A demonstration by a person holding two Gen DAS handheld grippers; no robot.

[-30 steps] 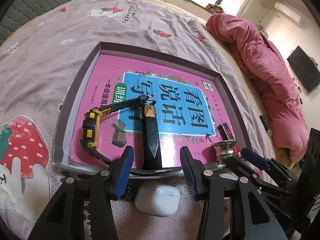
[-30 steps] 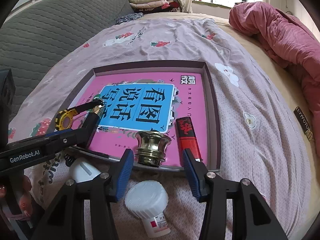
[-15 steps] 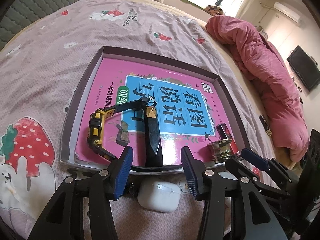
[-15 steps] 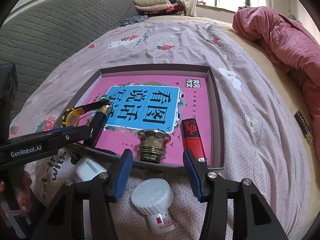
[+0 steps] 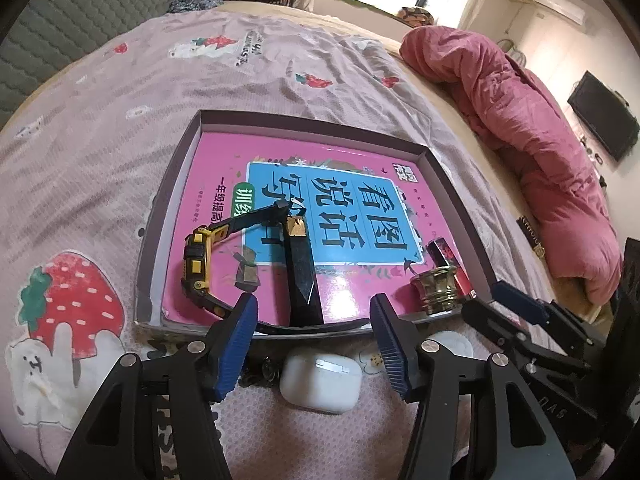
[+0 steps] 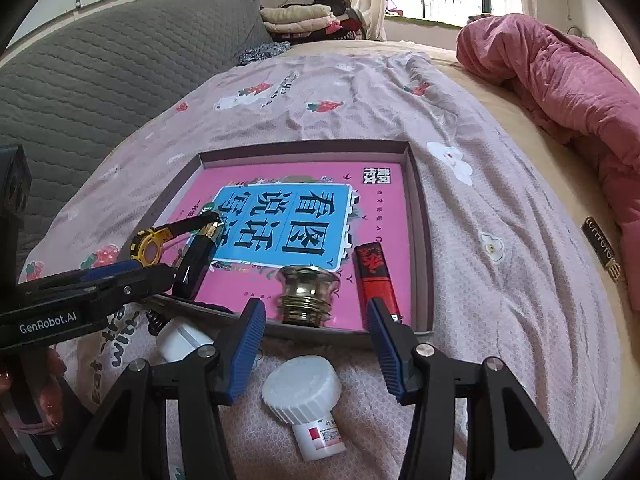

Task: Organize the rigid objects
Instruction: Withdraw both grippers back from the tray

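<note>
A shallow box tray (image 5: 452, 184) (image 6: 420, 216) lined with a pink book lies on the bed. In it are a yellow-black watch (image 5: 196, 264) (image 6: 148, 246), a black faceted bar (image 5: 300, 276), a small stone (image 5: 247, 276), a brass knob (image 5: 438, 288) (image 6: 306, 294) and a red lighter (image 6: 376, 276). My left gripper (image 5: 314, 344) is open and empty above a white earbud case (image 5: 320, 380) in front of the tray. My right gripper (image 6: 316, 352) is open and empty above a white-capped pill bottle (image 6: 308, 400).
The bed has a pink strawberry-print sheet (image 5: 120, 128). A pink quilt (image 5: 520, 128) lies bunched at the right. A grey padded headboard (image 6: 100, 64) stands at the left. A metal spring (image 6: 154, 320) and small dark bits (image 5: 268, 368) lie by the tray's near edge.
Both grippers have drawn back and up from the tray, so the earbud case and pill bottle show more fully. Nothing in the tray has moved.
</note>
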